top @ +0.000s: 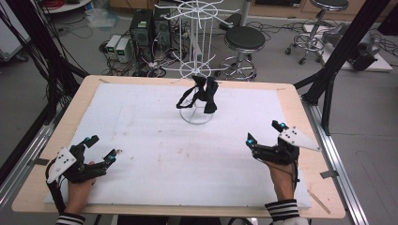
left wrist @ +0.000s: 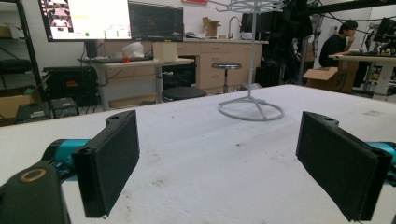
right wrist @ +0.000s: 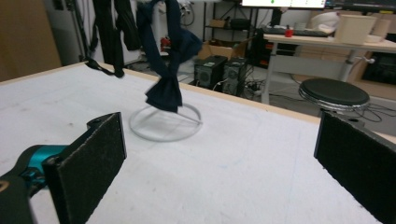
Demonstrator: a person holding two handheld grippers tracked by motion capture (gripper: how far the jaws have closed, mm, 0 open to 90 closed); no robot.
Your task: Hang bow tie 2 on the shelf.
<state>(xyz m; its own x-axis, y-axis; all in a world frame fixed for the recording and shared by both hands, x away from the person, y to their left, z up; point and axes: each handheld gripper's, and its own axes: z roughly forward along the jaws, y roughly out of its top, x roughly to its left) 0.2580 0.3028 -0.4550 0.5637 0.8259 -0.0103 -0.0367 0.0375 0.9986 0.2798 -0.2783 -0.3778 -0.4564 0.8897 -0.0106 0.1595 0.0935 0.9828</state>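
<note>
A white wire rack [top: 196, 33] stands at the far middle of the table on a ring base [top: 195, 115] [left wrist: 251, 110] [right wrist: 164, 123]. Dark bow ties [top: 202, 93] [right wrist: 164, 51] hang from its lower arms and dangle over the base. My left gripper [top: 104, 147] rests near the front left of the table, jaws wide apart and open, nothing between them [left wrist: 219, 163]. My right gripper [top: 264, 133] rests at the front right, also open and empty [right wrist: 219, 163]. Both are well short of the rack.
A white mat [top: 155, 154] covers most of the wooden table [top: 300, 117]. Beyond the far edge stand black stools [top: 244, 40], computer boxes [top: 141, 28] and cables on the floor. Black frame posts [top: 342, 47] rise at both sides. A person [left wrist: 337, 44] sits at a distant desk.
</note>
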